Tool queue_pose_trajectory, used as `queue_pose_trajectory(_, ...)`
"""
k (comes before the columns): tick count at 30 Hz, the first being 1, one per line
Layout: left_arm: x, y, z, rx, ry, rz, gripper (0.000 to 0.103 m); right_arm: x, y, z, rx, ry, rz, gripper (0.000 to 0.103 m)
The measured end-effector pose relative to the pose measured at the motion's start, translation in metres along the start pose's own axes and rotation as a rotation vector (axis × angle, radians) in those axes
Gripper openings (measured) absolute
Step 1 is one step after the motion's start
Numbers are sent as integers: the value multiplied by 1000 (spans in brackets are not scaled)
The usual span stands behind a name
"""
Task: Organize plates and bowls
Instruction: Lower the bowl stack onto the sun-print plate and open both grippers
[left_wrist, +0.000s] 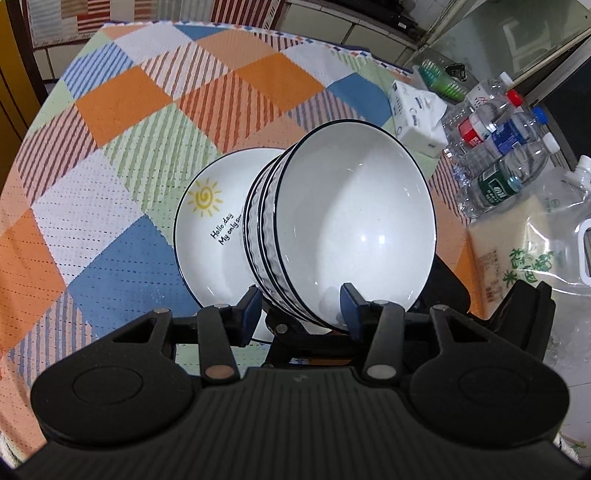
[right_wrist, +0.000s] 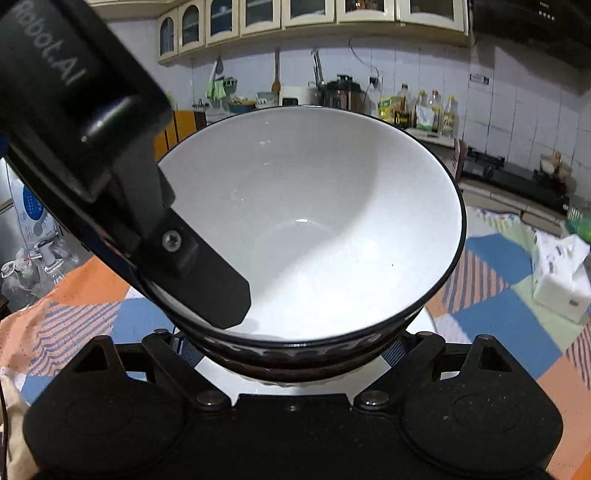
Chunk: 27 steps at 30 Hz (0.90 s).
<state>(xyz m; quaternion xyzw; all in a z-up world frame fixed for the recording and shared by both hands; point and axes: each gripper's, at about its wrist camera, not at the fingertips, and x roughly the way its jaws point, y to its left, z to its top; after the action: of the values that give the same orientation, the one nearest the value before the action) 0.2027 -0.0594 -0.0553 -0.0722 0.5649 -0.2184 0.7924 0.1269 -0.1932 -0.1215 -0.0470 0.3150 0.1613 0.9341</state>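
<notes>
A stack of white bowls (left_wrist: 354, 221) with dark rims hangs tilted over the checked tablecloth (left_wrist: 122, 103). My left gripper (left_wrist: 301, 302) is shut on the stack's near rim, one blue pad inside the top bowl and one outside. In the right wrist view the same stack (right_wrist: 314, 229) fills the middle. My right gripper (right_wrist: 290, 350) clasps its lower sides, with a pad against each flank. The left gripper's finger (right_wrist: 218, 291) reaches into the bowl from the upper left. A white plate (left_wrist: 210, 236) with a yellow sun and black lettering lies on the cloth under and behind the stack.
A white tissue box (left_wrist: 417, 114), several plastic water bottles (left_wrist: 498, 147) and a clear bag of rice (left_wrist: 517, 251) crowd the table's right side. In the right wrist view, a kitchen counter (right_wrist: 509, 177) with a stove and bottles runs behind the table.
</notes>
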Motion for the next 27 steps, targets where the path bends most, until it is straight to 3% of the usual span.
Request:
queue_pose_trajectory(16,39,25,21,-83,79,-45,45,36,-6,2,-3,108,-41,92)
queue_pose_trajectory(27,44,34,25,-101,48,-68,45,45,-9,8,36,151,-33,92)
